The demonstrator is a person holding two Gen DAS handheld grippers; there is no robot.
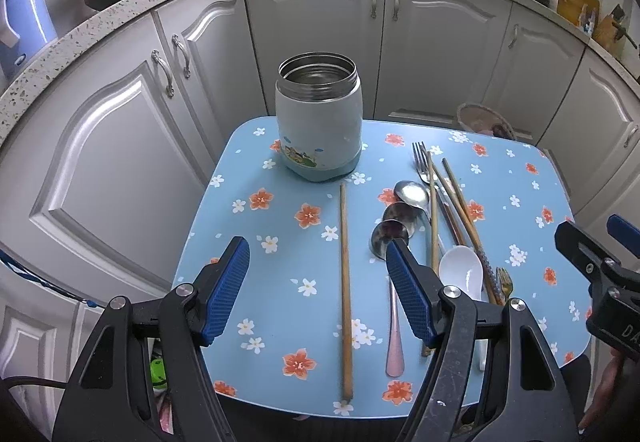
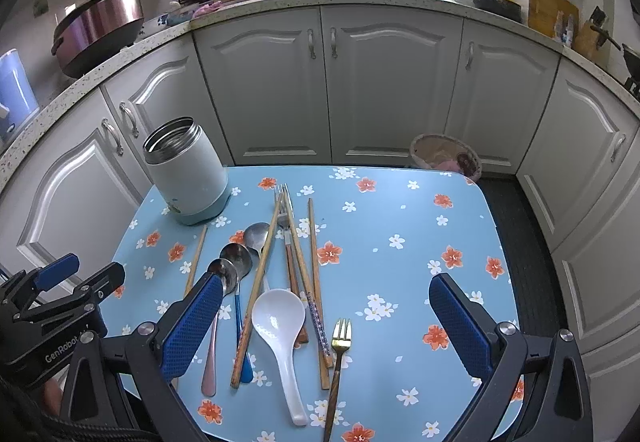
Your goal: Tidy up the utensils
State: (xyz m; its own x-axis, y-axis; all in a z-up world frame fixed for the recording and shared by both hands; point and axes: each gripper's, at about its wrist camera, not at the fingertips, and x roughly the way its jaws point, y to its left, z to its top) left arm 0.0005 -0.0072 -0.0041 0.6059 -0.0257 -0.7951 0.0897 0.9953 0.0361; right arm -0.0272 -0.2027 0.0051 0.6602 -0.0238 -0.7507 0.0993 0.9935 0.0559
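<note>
The left tongs (image 1: 318,262) hover wide apart, holding nothing, above the near left part of the flowered worktop (image 1: 516,177). An open steel jar (image 1: 319,121) stands upright at the far left. 1 lone chopstick (image 1: 345,290) lies alone between the left fingers. To its right sits a loose heap: 3 metal spoons (image 2: 234,262), chopsticks (image 2: 316,282), a steel fork (image 2: 284,209), a white ladle spoon (image 2: 280,326) and a small gold fork (image 2: 340,338). The right tongs (image 2: 326,306) hang wide apart over this heap, gripping nothing.
</note>
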